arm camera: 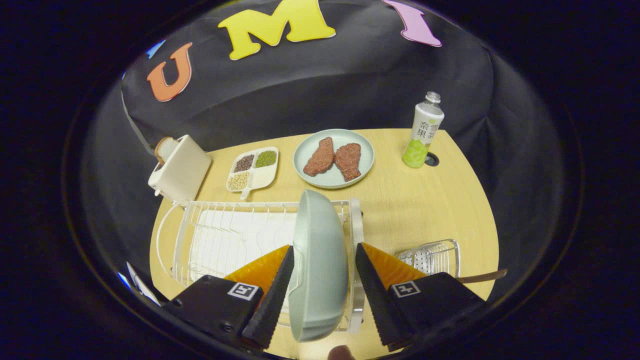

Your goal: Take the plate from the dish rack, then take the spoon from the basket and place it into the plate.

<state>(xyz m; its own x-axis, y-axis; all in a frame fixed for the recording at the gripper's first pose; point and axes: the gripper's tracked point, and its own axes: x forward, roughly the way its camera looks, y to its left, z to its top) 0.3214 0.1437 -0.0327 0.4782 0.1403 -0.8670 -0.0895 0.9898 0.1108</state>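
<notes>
Gripper view: the pale green round plate (320, 260) is stood on edge in the white wire dish rack (225, 235) — straddled by the open gripper (322, 280), left finger touching, not yet clamped.

Plate (320, 260) fills the tool (320, 295) gap; dish rack (225, 240) wires crowd left, seemingly.

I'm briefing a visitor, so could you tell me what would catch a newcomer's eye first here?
First, the pale green plate standing on edge in the white dish rack, right between the open tongs, whose fingers flank it without clearly pressing. Beyond the rack, a second plate with two meat pieces sits on the wooden table, a bottle beside it.
</notes>
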